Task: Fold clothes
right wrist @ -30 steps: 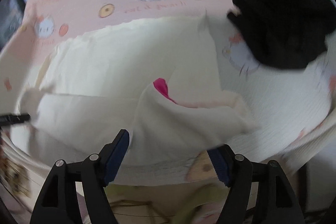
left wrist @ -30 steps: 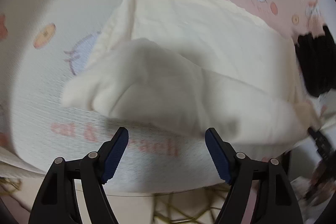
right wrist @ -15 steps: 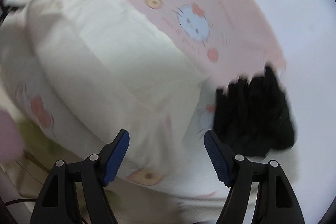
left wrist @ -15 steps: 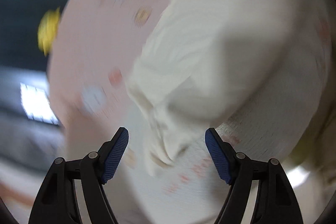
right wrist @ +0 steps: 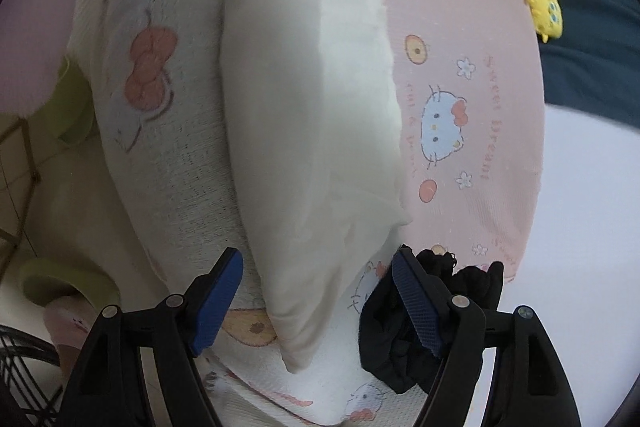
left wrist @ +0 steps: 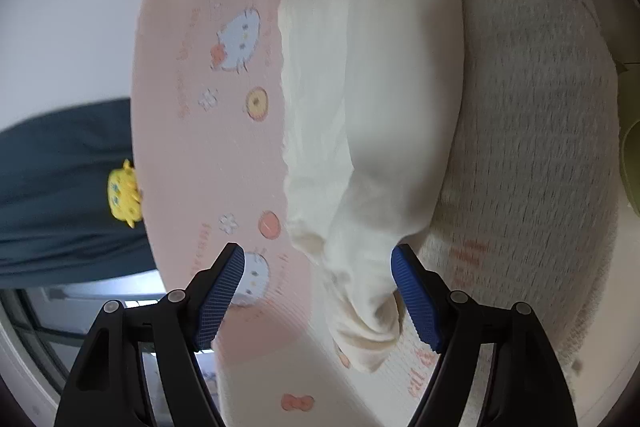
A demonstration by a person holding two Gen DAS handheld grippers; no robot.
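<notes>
Cream garment: one soft cream-white cloth garment [left wrist: 384, 75], already doubled into a long narrow band, lying on the pink and white cartoon-cat printed blanket [left wrist: 208, 131]; it runs straight ahead from both tongs.
Near end, left view: a narrow cuff-like end of the cream garment lies between the jaws of the left tongs [left wrist: 318, 301], close to the right-hand pad, not pinched.
Near end, right view: a blunt folded corner of it lies between the jaws of the right tongs [right wrist: 318, 301], clear of both pads.
Left tongs: jaws spread wide, holding nothing.
Right tongs: jaws spread wide and just opening further, holding nothing.
Dark garment: one crumpled black cloth [right wrist: 424, 311], unfolded, just behind the right tongs' right-hand finger, beside the cream garment.
Progress: judged partway; lengthwise folds look done, a crosswise fold probably remains, and the black cloth is not started.
Toy: one small yellow plush figure [right wrist: 545, 10], far ahead and to the right of the right tongs.
Count: two garments, one blanket, one toy, two tongs.
</notes>
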